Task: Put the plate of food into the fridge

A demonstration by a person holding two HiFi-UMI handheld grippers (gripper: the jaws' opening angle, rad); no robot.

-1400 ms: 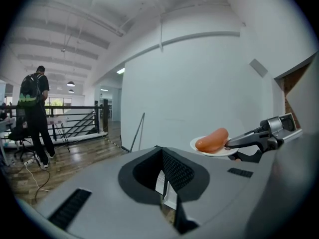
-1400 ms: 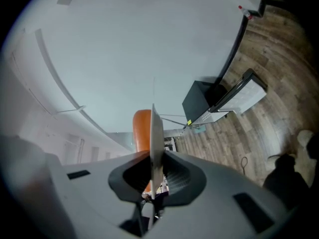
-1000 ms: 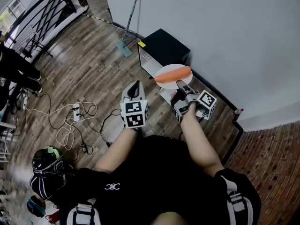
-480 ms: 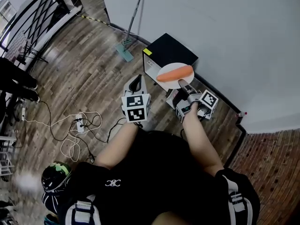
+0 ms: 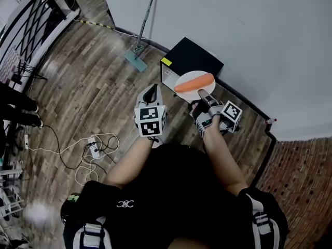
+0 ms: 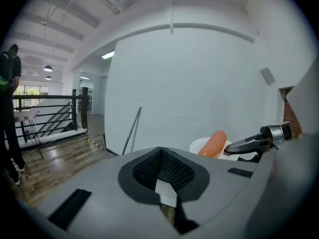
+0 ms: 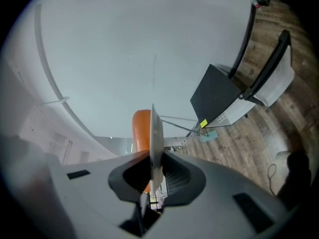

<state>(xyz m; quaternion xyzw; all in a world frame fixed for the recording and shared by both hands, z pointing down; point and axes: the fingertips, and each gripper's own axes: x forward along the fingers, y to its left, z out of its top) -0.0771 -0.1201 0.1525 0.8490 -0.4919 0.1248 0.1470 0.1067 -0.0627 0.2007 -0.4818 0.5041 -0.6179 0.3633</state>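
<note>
**Holding the plate of food in the air by the mini fridge**

Pinching the near rim of the white plate (image 5: 181, 78) with the right hand-held gripper (image 5: 200, 94), jaws nearly together and pressing on the thin edge from both sides, with the plate showing edge-on in the right gripper view. Carrying an orange sausage (image 5: 193, 82) lying across the plate. Holding the left hand-held gripper (image 5: 150, 94) just left of the plate and apart from it, jaws together and gripping nothing.

Holding the plate off the floor, overlapping the front edge of the black mini fridge (image 5: 194, 60) in the head view. Showing that fridge standing on the wooden floor (image 5: 98, 92) close to the white wall (image 5: 249, 30), with a yellow sticker (image 5: 166, 62) at a top front corner. Showing its door (image 7: 276, 76) swung away from the box in the right gripper view.

Showing, farther left, a mop (image 5: 138, 55) leaning against the wall. Showing a tangle of cables with a power strip (image 5: 94, 150) lying on the floor, well apart from the fridge.
</note>
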